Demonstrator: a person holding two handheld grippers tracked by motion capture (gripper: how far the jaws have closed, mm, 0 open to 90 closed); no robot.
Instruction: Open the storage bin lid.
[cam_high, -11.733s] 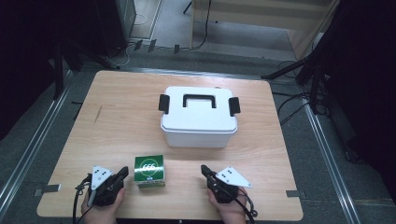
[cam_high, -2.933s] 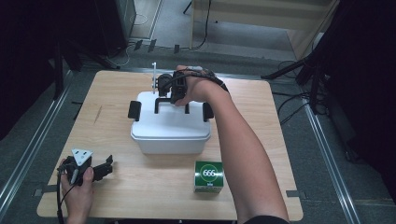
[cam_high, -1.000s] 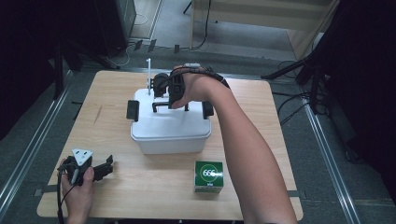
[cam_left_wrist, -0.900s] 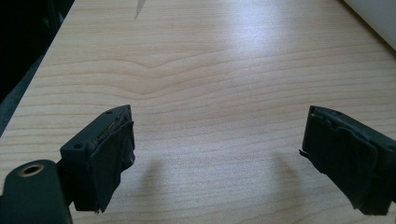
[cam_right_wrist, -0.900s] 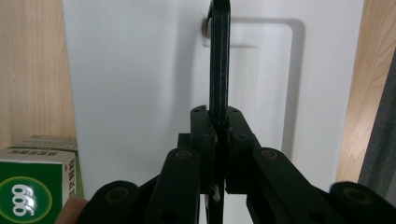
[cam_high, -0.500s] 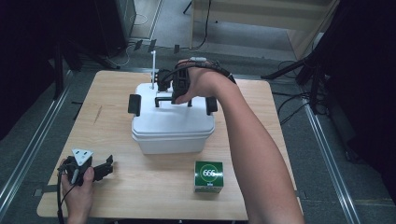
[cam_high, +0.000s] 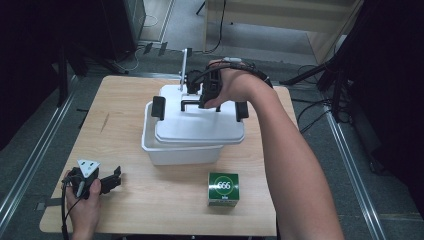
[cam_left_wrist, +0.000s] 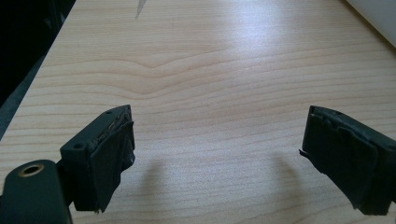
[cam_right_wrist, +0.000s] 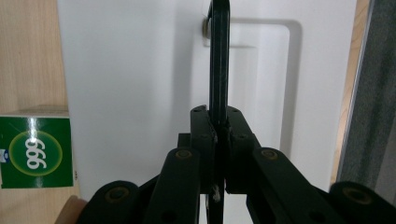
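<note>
while the right gripper (cam_high: 200, 97) pinches its handle (cam_right_wrist: 218, 56), the lid (cam_high: 197, 125) (white) sits askew.

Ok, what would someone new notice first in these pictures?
The right gripper, mid-table, is shut on the black handle of the white lid, which sits askew over the white box. A green box stands near the front edge, and the left gripper rests open at the front left corner.

A lab: wooden table (cam_high: 135, 200) on metal rails (cam_high: 30, 160), trailing cables (cam_high: 320, 107).
</note>
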